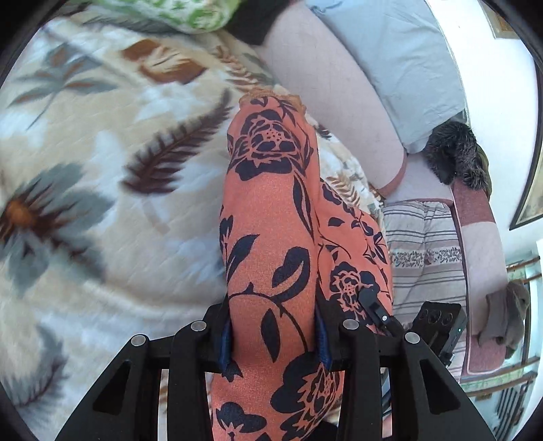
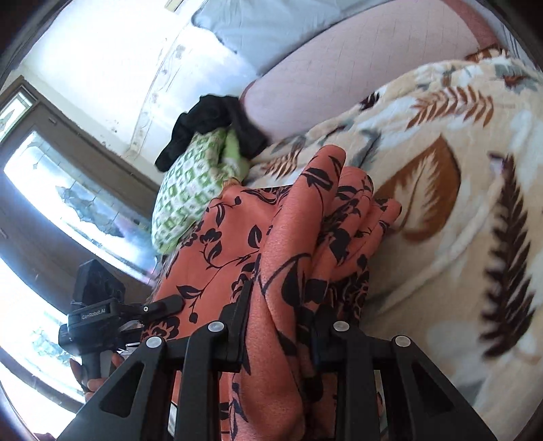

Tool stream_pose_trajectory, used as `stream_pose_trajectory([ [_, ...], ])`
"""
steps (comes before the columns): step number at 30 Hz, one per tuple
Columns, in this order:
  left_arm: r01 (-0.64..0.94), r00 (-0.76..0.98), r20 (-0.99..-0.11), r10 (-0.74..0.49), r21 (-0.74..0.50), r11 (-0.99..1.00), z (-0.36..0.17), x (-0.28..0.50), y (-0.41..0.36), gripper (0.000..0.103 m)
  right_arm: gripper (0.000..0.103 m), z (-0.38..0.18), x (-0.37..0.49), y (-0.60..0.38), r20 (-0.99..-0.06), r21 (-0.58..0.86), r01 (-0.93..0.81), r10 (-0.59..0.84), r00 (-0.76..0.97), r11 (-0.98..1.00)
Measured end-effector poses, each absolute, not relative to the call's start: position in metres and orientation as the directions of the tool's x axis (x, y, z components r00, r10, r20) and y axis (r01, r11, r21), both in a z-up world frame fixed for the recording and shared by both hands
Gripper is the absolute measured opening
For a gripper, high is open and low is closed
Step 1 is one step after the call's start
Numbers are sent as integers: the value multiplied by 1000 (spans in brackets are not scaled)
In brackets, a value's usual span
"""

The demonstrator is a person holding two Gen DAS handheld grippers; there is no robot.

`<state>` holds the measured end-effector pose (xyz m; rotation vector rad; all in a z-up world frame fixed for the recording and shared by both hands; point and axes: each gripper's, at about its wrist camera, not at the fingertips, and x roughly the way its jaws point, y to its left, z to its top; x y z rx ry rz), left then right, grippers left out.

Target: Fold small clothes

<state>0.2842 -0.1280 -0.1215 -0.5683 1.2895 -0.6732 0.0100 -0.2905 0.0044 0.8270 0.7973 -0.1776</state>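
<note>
Left hand-held gripper (image 1: 273,334) clamped on orange floral garment (image 1: 268,210), right hand-held gripper (image 2: 281,325) likewise — fingertips buried in folds, blanket (image 1: 101,152) blurred

The orange floral garment (image 1: 271,237) runs off the bottom edge in both wrist views, so its lower end is unseen. It covers the inner faces of the left gripper (image 1: 274,336) and the right gripper (image 2: 278,325), hiding where the pads meet the cloth. The feather-print blanket (image 1: 101,152) is smeared by motion blur. The green-patterned cloth (image 1: 176,13) is cut by the top edge. The black item (image 2: 210,118) is too bunched to identify.
</note>
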Motion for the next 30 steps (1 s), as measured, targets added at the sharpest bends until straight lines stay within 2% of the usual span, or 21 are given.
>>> stream_pose_trajectory([
  [4,69,114,-717,-687,-685,726,-146,250,-77,41,29,-32,-6,-259,-730,591,475,181,659,652],
  [5,52,108,-754,-647,-646,762,-157,247,-71,44,32,-47,-9,-255,-774,548,520,162,612,655],
  [6,35,94,-770,-631,-631,775,-167,243,-63,47,41,-56,-12,-252,-798,524,542,156,583,657],
  [7,17,86,-750,-655,-657,754,-171,241,-56,52,43,-60,-15,-253,-800,521,551,149,581,652],
  [8,-11,79,-729,-680,-682,731,-171,239,-47,52,45,-56,-20,-255,-794,528,558,139,592,640],
  [9,-25,83,-719,-690,-694,720,-165,235,-40,51,52,-51,-20,-256,-799,524,570,132,587,632],
  [15,154,275,-746,-606,-588,794,-84,220,-36,49,55,-10,-17,-280,-765,526,582,46,643,621],
  [17,195,312,-765,-563,-528,826,-65,222,-53,50,56,-13,4,-286,-787,494,585,44,616,643],
  [19,241,328,-799,-503,-444,863,-55,227,-79,49,54,-25,27,-290,-833,427,609,30,552,669],
  [20,253,333,-817,-470,-403,879,-51,235,-93,49,36,-29,40,-292,-848,404,608,31,528,684],
  [21,264,333,-833,-441,-367,892,-50,240,-103,49,6,-30,48,-292,-847,404,589,43,530,700],
  [25,230,347,-889,-297,-226,946,-63,271,-141,49,7,-8,59,-282,-776,392,477,5,630,787],
  [27,194,332,-923,-196,-136,972,-84,287,-150,52,7,-28,59,-290,-821,341,521,-22,570,783],
  [28,175,288,-940,-182,-135,975,-99,294,-149,54,8,-44,61,-295,-860,316,553,-14,510,771],
  [29,154,270,-941,-202,-165,974,-103,297,-146,57,16,-66,59,-302,-903,288,595,6,430,750],
  [30,136,276,-933,-232,-201,970,-97,296,-140,57,29,-71,55,-306,-906,300,612,18,423,732],
])
